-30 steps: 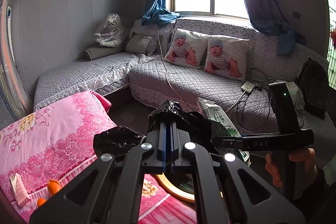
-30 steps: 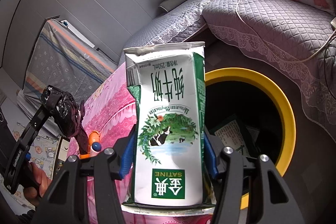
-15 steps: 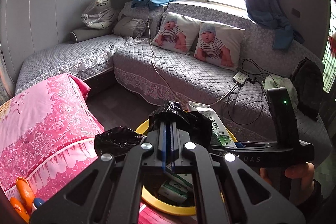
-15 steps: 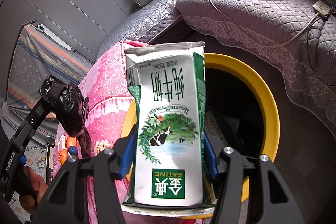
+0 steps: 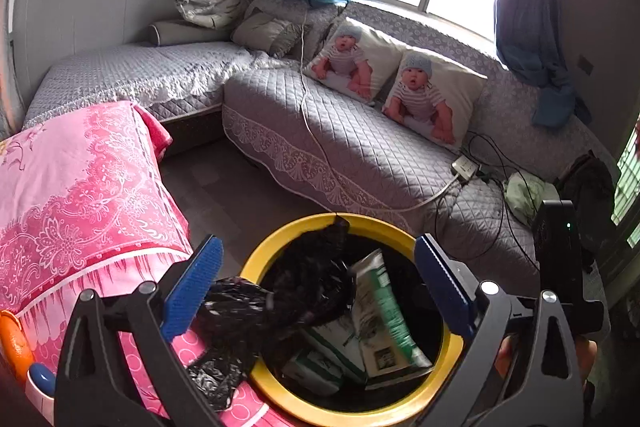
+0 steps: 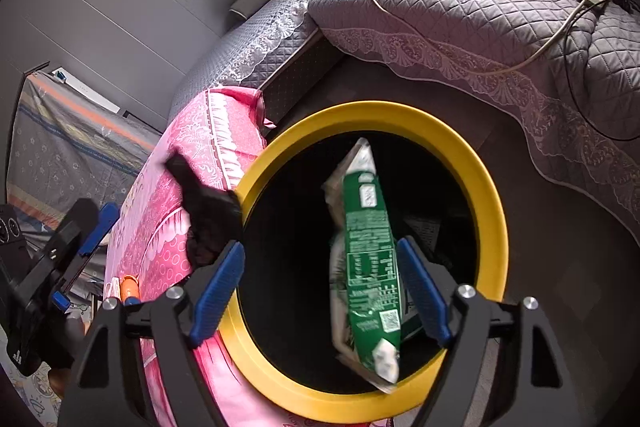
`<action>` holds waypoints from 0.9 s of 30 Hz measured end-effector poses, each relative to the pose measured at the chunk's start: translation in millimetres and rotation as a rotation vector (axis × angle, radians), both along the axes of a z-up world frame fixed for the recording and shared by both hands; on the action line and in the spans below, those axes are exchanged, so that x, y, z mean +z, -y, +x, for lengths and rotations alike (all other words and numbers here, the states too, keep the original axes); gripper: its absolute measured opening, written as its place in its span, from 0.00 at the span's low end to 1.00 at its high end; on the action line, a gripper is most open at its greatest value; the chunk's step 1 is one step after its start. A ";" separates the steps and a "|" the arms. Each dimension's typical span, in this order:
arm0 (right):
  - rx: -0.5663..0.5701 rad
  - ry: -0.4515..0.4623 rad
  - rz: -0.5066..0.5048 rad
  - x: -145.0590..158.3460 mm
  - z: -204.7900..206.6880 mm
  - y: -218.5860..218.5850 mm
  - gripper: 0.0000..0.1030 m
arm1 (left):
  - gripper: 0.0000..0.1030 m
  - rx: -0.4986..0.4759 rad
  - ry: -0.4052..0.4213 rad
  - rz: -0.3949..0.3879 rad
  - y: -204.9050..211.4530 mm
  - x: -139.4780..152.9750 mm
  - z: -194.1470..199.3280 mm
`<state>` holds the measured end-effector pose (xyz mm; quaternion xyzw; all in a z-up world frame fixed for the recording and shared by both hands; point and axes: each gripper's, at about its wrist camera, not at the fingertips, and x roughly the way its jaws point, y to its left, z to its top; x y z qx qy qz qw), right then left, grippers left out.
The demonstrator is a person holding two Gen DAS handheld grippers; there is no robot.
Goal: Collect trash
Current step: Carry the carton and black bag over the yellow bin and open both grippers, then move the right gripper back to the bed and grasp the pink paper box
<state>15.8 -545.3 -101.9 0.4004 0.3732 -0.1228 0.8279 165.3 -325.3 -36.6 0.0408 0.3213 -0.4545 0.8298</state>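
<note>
A yellow-rimmed trash bin (image 5: 280, 241) (image 6: 492, 187) stands beside the pink-covered table. My left gripper (image 5: 316, 287) is open above the bin's left rim; a crumpled black plastic bag (image 5: 280, 303) is loose between its fingers, falling at the rim. It also shows in the right wrist view (image 6: 208, 211). My right gripper (image 6: 320, 279) is open over the bin; the green and white milk carton (image 6: 366, 259) is free of its fingers, dropping into the bin. The carton also shows in the left wrist view (image 5: 380, 303). Other cartons (image 5: 320, 367) lie inside the bin.
The pink tablecloth (image 5: 68, 187) covers the table at left, with orange items (image 5: 14, 343) on its edge. A grey quilted sofa (image 5: 360, 147) with baby-print cushions, cables and a power strip (image 5: 464, 167) wraps the back and right. Dark floor lies between.
Both grippers moved over the bin and opened. The left let go of the black bag, the right let go of the milk carton; both items are falling toward the bin.
</note>
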 end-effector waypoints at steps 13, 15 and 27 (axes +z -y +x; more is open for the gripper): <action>-0.038 0.088 -0.049 26.9 -24.3 1.8 0.73 | 0.92 0.143 0.017 -0.068 -65.5 29.0 11.2; 0.016 0.106 -0.076 35.6 -15.2 -11.4 0.73 | 0.92 0.180 0.031 -0.072 -91.5 34.8 13.5; 0.670 0.169 -0.183 72.7 109.6 -222.6 0.73 | 0.92 0.655 0.111 0.003 -349.5 25.2 -23.3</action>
